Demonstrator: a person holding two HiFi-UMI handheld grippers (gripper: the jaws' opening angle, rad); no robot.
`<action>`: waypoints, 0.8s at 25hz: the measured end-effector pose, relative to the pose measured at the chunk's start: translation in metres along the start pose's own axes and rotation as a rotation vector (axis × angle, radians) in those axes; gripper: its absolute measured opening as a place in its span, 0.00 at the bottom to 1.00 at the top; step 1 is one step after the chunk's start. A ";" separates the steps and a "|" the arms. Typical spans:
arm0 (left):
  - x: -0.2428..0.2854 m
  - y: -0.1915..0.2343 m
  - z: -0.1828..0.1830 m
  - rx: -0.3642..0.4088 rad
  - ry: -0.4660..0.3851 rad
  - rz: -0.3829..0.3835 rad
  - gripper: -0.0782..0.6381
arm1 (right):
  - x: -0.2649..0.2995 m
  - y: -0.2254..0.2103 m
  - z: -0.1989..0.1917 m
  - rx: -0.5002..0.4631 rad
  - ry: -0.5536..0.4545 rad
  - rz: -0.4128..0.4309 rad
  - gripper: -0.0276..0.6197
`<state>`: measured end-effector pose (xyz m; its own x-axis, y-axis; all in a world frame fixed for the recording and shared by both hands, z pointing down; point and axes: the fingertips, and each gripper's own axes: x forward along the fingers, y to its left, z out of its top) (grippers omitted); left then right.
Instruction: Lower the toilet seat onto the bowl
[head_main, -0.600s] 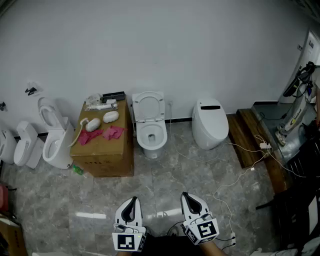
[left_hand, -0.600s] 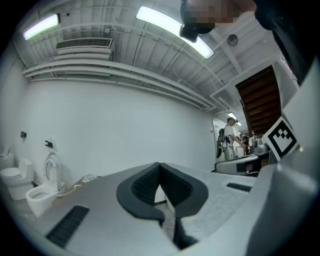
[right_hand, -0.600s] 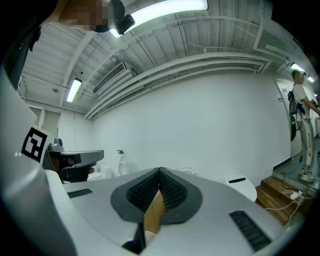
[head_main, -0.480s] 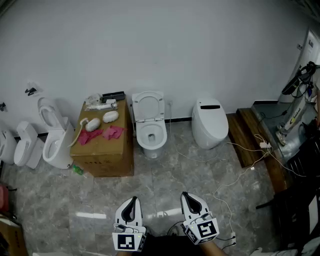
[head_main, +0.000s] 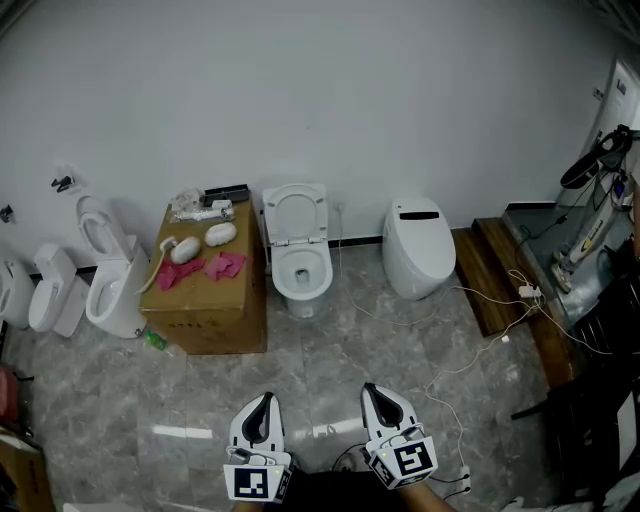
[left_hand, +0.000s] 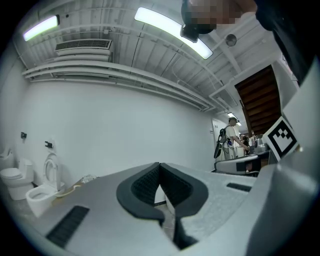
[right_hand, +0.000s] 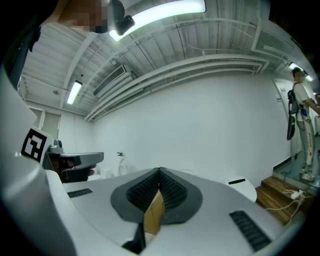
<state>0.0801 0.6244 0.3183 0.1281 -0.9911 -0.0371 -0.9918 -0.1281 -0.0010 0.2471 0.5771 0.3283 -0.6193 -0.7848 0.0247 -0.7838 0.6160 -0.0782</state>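
Ahead, the marble floor (head_main: 330, 350) lies bare between the person and the far wall, so the approach looks open. The cardboard box (head_main: 205, 300) stands just beside the toilet's left flank and leaves little room there. On the other side, a gap separates the toilet from a closed white toilet (head_main: 420, 248), and a white cable (head_main: 470, 365) trails over the tiles on that side.

The toilet (head_main: 302, 275) stands against the wall, well apart from both tools and a little left of the midline between them. Its toilet seat (head_main: 297, 213) stands upright at the back of the bowl with its ring facing the person. Its hinge line runs left to right, so I judge it must swing forward and down toward the viewer.

The left tool (head_main: 263, 403) lines up more nearly with the bowl than the right tool (head_main: 379, 397). Both are held low and close to the body, jaws pressed together on nothing.
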 end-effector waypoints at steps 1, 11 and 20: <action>0.001 -0.002 0.002 -0.005 -0.012 0.003 0.12 | -0.001 -0.003 0.002 0.006 -0.005 -0.002 0.08; 0.006 -0.031 -0.007 0.049 0.085 0.018 0.12 | -0.015 -0.028 -0.003 0.009 0.015 0.041 0.08; 0.027 -0.047 -0.012 0.076 0.078 0.071 0.12 | -0.008 -0.050 -0.015 0.018 0.043 0.109 0.08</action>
<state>0.1306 0.6030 0.3296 0.0545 -0.9978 0.0381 -0.9954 -0.0573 -0.0769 0.2905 0.5531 0.3474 -0.7024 -0.7094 0.0581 -0.7111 0.6959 -0.1003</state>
